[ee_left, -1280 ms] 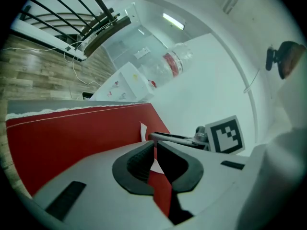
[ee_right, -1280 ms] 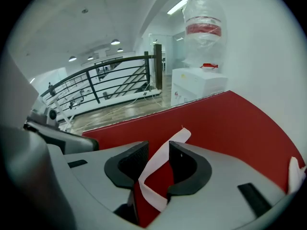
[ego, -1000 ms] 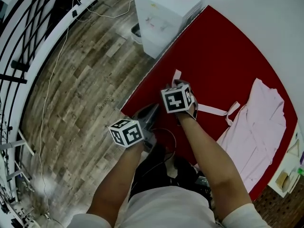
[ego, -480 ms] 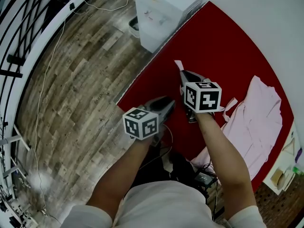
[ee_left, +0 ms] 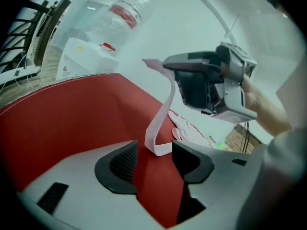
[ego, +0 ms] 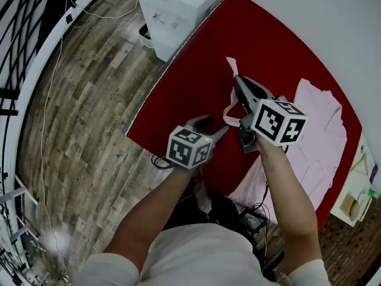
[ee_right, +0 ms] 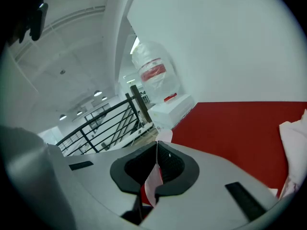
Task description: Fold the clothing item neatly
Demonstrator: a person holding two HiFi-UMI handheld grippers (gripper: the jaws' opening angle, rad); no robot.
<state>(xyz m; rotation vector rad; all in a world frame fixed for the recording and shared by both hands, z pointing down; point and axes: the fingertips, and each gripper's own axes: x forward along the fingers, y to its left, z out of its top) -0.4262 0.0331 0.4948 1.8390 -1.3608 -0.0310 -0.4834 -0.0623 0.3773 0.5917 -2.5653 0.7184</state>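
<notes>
Right now the left gripper [ee_left: 156,158] is standing open, its jaws having just been opening, and nothing is being pressed between them. The pale pink fabric strap [ee_left: 160,119] is hanging in a loop just ahead of that gap, so the left hand is the nearer one for a second hold. From the loop the strap is running steeply upward to the right gripper [ee_right: 156,166], which is clamping the strap's end above the flat red counter [ego: 196,88]. The crumpled pale pink garment [ego: 318,142] is lying farther right on the counter, trailing from the strap. Nothing seems to be blocking the gap. Beyond the counter's far corner, a white boxy cabinet [ego: 172,5] is standing on the wooden plank floor [ego: 89,100].
</notes>
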